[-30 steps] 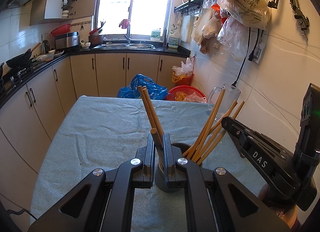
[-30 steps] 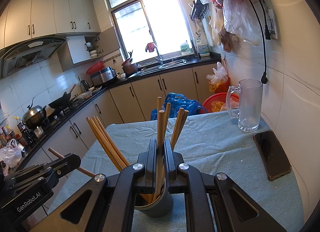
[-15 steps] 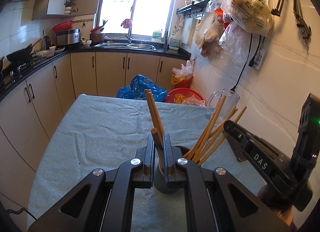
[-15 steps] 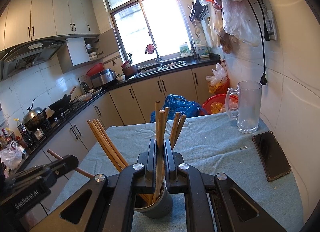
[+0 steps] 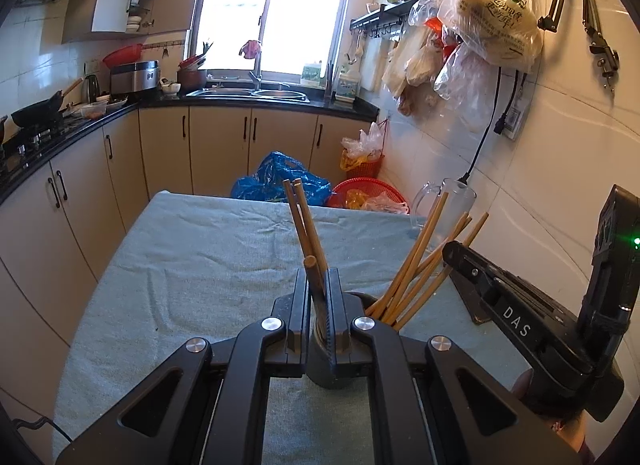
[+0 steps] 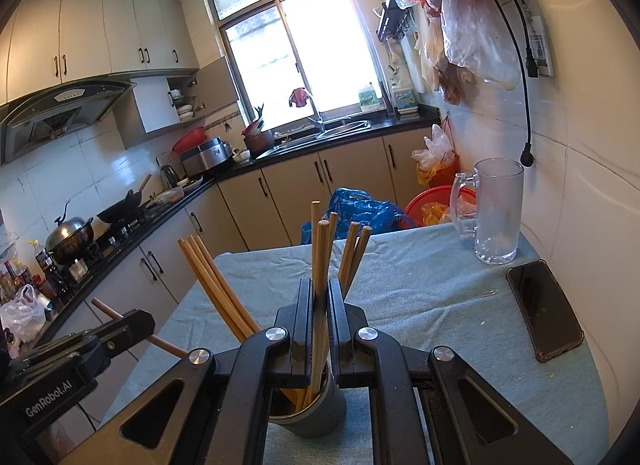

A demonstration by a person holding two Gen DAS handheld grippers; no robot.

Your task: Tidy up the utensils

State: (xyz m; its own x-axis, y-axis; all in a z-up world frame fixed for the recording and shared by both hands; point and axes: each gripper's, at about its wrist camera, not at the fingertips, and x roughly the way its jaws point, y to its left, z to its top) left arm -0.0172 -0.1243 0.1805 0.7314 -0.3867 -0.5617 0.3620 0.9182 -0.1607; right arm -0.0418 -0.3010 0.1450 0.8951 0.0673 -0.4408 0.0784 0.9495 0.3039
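Note:
A grey utensil holder (image 5: 332, 365) (image 6: 316, 413) stands on the cloth-covered table and holds several wooden chopsticks (image 5: 420, 265) (image 6: 216, 285). My left gripper (image 5: 319, 289) is shut on wooden chopsticks (image 5: 304, 217) directly above the holder; their lower ends are hidden behind the jaws. My right gripper (image 6: 320, 297) is shut on wooden chopsticks (image 6: 322, 253) whose lower ends reach into the holder. The right gripper body also shows at the right of the left wrist view (image 5: 520, 321), and the left one at the lower left of the right wrist view (image 6: 72, 361).
A glass mug (image 6: 496, 213) (image 5: 440, 205) stands at the table's far right by the tiled wall. A black phone (image 6: 544, 313) lies near the right edge. Plastic bags (image 5: 496, 17) hang on the wall above. Kitchen cabinets, a blue bag (image 5: 276, 181) and red baskets lie beyond the table.
Both grippers have stayed shut on their chopsticks over the holder. The views have shifted a little, and the left gripper's chopsticks sit slightly more to the right.

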